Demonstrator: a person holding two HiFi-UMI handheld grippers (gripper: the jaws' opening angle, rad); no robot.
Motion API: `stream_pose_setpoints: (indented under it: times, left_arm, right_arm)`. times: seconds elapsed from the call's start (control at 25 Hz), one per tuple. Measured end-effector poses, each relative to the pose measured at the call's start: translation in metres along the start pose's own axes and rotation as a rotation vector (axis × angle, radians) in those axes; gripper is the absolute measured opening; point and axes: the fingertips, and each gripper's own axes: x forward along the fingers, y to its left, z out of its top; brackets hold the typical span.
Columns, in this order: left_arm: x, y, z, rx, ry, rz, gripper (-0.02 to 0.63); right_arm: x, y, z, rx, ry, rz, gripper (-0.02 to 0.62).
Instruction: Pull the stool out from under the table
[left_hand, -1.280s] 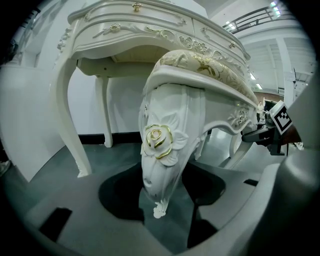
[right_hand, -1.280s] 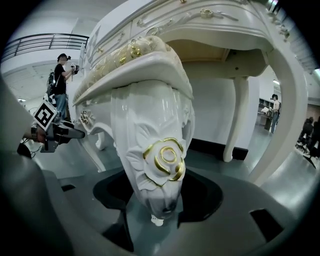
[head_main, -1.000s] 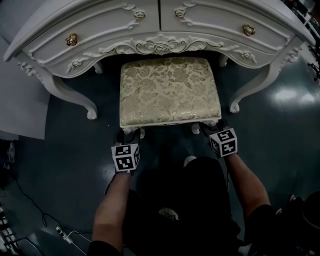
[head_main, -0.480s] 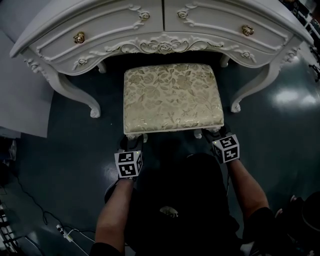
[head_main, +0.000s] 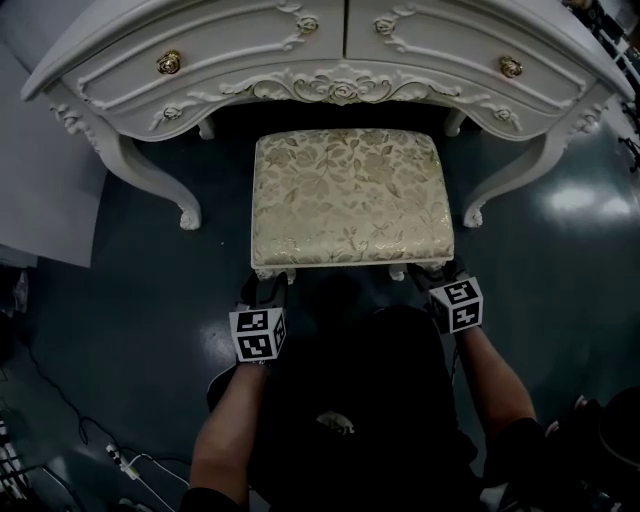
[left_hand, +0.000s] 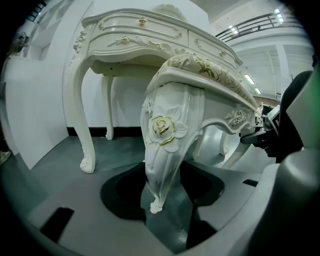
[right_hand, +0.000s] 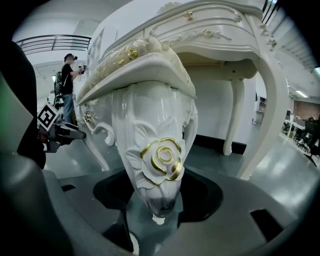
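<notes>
A stool (head_main: 350, 195) with a gold floral cushion stands in front of the white carved table (head_main: 300, 50), its back edge still under the table's apron. My left gripper (head_main: 268, 285) is at the stool's front left leg (left_hand: 165, 145). That leg stands in the notch between the jaws with room on both sides, and the jaws are closing. At the front right leg (right_hand: 155, 150) is my right gripper (head_main: 432, 272). There the jaws nearly meet, and their notch wraps round the leg.
The table's curved legs (head_main: 185, 215) (head_main: 475, 210) flank the stool. A white panel (head_main: 40, 200) lies on the dark floor at the left. Cables (head_main: 130, 465) run at the lower left. A person (right_hand: 70, 70) stands far off in the hall.
The stool has slid a little toward me, out from under the table. Both grippers came back with it, and they stay at its front legs.
</notes>
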Motion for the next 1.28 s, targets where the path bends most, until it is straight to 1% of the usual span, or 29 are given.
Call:
stream_pose_setpoints:
  times: [0.2,0.8,0.96,1.04,1.12,1.28]
  left_arm:
    - [0.000,0.000,0.001,0.006,0.000,-0.001,0.229]
    - [-0.002,0.000,-0.001,-0.009,0.021,0.028,0.229]
    - [0.001,0.002,-0.001,0.003,0.028,0.035,0.229]
    - [-0.001,0.003,-0.004,-0.005,0.050,0.042,0.225]
    - [-0.009,0.002,-0.007,-0.030,0.085,0.051,0.218]
    - [-0.040,-0.005,-0.002,-0.100,0.152,0.067,0.214]
  right_arm:
    - [-0.002,0.002,-0.001,0.002,0.004,0.000,0.274]
    - [-0.012,0.009,-0.009,-0.023,-0.011,0.062,0.275]
    - [-0.008,0.008,-0.010,-0.037,0.000,0.087,0.275]
    - [-0.008,0.009,-0.011,-0.046,0.025,0.106,0.275]
    - [-0.011,0.010,-0.013,-0.043,0.075,0.120,0.275]
    - [-0.032,0.010,-0.011,0.008,0.187,0.128,0.273]
